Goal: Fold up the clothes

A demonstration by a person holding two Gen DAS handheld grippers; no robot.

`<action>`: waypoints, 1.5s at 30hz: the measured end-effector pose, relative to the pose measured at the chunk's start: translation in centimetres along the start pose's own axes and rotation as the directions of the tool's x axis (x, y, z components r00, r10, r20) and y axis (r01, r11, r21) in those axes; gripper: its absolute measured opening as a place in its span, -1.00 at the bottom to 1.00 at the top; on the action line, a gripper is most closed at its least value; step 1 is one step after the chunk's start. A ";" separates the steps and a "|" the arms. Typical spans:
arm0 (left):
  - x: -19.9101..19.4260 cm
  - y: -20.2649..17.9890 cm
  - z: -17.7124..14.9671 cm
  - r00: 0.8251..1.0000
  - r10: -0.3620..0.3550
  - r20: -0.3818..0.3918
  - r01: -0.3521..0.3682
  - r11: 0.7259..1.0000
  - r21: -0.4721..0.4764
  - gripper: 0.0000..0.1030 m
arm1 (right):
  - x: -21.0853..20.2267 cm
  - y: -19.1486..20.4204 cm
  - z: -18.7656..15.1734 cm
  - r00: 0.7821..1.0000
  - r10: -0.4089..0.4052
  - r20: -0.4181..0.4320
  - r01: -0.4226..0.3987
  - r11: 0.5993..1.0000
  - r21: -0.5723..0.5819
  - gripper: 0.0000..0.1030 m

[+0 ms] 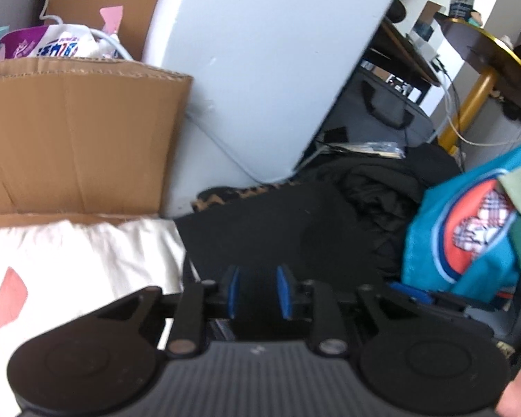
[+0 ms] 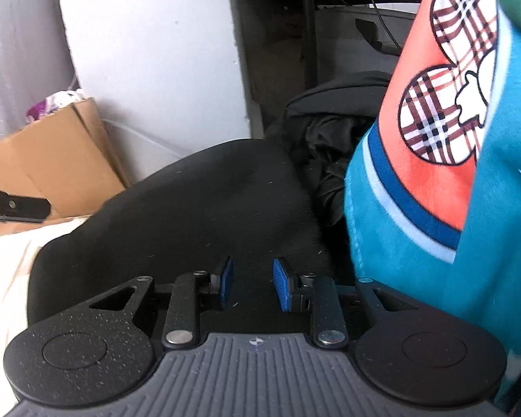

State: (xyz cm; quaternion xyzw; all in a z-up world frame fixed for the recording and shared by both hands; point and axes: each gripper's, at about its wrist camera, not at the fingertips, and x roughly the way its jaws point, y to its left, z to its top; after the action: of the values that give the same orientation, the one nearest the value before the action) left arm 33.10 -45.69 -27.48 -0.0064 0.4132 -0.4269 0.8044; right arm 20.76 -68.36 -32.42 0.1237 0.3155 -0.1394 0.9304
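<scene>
A: How many garments do you count?

B: Three I can tell apart — a black garment (image 2: 205, 187) under both tools, a cream cloth (image 1: 80, 260) to its left, and a blue printed garment (image 2: 434, 191) hanging at the right.

A: And the tools?

B: Left hand-held gripper (image 1: 258, 292) — jaws narrowly apart, nothing between them. Right hand-held gripper (image 2: 251, 283) likewise, over the black fabric. One cardboard box (image 1: 80, 139) behind.

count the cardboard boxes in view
2. One cardboard box stands at left, beside the white garment, with packets showing above its near wall. A second box rises behind it. Others may be hidden.
</scene>
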 end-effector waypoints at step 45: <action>0.4 0.5 -3.8 0.989 0.138 -0.047 -0.136 0.990 0.047 -0.78 | -7.2 -1.3 -11.0 0.985 -0.042 -0.165 0.061 0.992 0.111 -0.28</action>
State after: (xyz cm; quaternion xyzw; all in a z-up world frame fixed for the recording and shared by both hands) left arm 30.99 -44.35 -30.44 0.0501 0.4233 -0.3796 0.8211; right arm 8.73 -64.80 -36.55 0.1802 0.3846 -0.1710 0.8890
